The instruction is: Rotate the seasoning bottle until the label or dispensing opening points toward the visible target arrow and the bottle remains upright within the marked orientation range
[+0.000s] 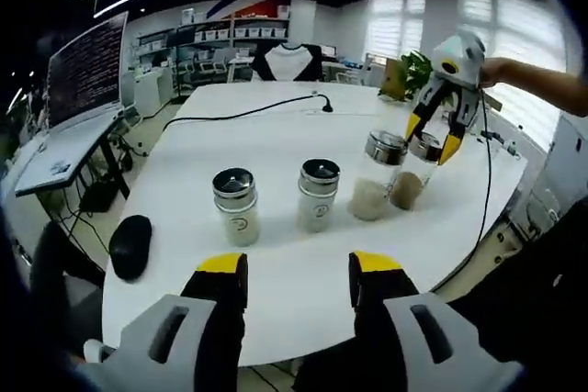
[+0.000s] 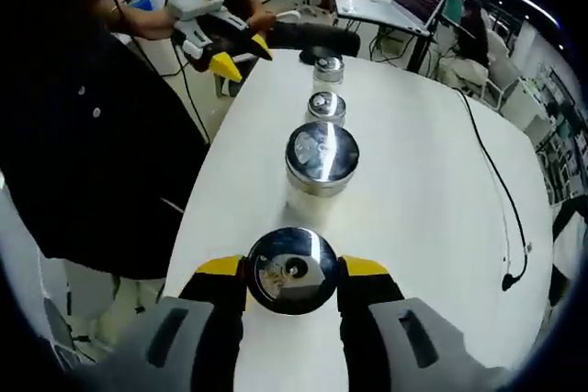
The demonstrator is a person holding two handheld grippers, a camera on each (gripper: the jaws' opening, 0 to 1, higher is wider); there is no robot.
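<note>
Where white table [image 1: 276, 135] spreads, right tool [image 2: 292, 273] clamps seasoning bottle [image 2: 292, 270].

L tongs [image 1: 299, 280] spread wide, held low; R tongs [image 2: 292, 274] closed round a lid.

Four seasoning bottles [image 1: 317, 193] line the white table [image 1: 276, 135]; the right tool [image 1: 432, 142] straddles the farthest.

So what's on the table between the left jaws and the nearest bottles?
Nothing: in the left gripper view, only bare white table separates the left gripper from the two short bottles.
</note>
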